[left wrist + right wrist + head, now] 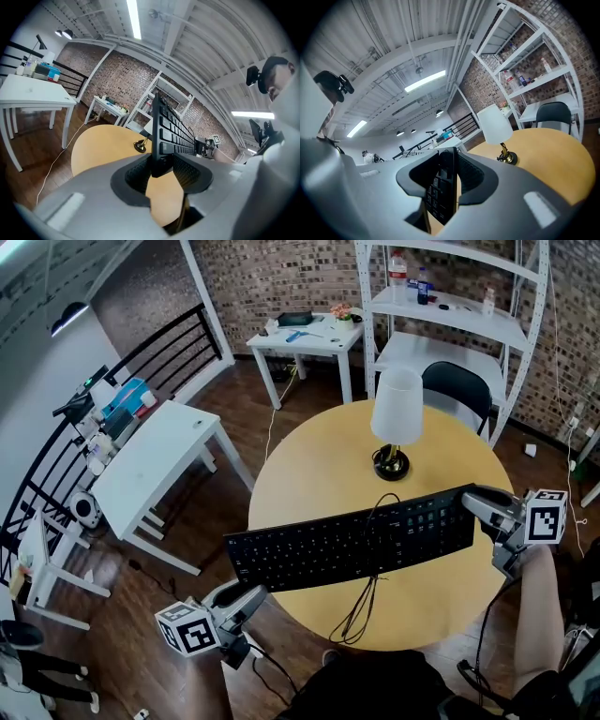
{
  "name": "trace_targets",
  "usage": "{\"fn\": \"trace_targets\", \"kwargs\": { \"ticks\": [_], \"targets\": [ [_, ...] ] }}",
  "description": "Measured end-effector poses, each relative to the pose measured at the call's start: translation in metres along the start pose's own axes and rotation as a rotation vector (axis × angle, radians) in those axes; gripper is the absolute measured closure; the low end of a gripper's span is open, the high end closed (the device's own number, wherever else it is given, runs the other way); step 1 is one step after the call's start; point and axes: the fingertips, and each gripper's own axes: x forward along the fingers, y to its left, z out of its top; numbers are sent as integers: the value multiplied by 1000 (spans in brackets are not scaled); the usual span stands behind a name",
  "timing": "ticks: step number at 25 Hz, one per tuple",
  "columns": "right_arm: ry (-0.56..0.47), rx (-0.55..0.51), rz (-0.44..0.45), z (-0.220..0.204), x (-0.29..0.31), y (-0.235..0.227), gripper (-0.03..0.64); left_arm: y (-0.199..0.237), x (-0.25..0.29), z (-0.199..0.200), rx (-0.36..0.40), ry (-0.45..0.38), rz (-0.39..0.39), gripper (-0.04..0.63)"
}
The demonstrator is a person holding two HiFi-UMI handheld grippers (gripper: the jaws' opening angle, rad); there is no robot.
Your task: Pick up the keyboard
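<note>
A long black keyboard [352,538] hangs in the air over the round wooden table [309,465], its key face tilted toward me. My left gripper [246,592] is shut on its left end, seen edge-on in the left gripper view as the keyboard [166,133] between the pads. At the other end my right gripper [480,503] is shut on the right end, where the keyboard [444,185] stands upright between the pads. Its black cable [367,601] dangles in a loop down to the table's front edge.
A white-shaded lamp [396,421] on a dark base stands on the table behind the keyboard. A black chair [457,385] and white shelving [469,315] are beyond it. A white desk [155,460] stands at the left, a small white table [305,338] at the back.
</note>
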Motion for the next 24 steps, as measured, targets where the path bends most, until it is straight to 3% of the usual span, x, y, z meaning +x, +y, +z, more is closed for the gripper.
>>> {"fn": "trace_targets", "kwargs": {
  "ticks": [24],
  "targets": [
    [44, 18, 18, -12, 7, -28, 492, -7, 3, -2, 8, -1, 51, 324]
  ]
}}
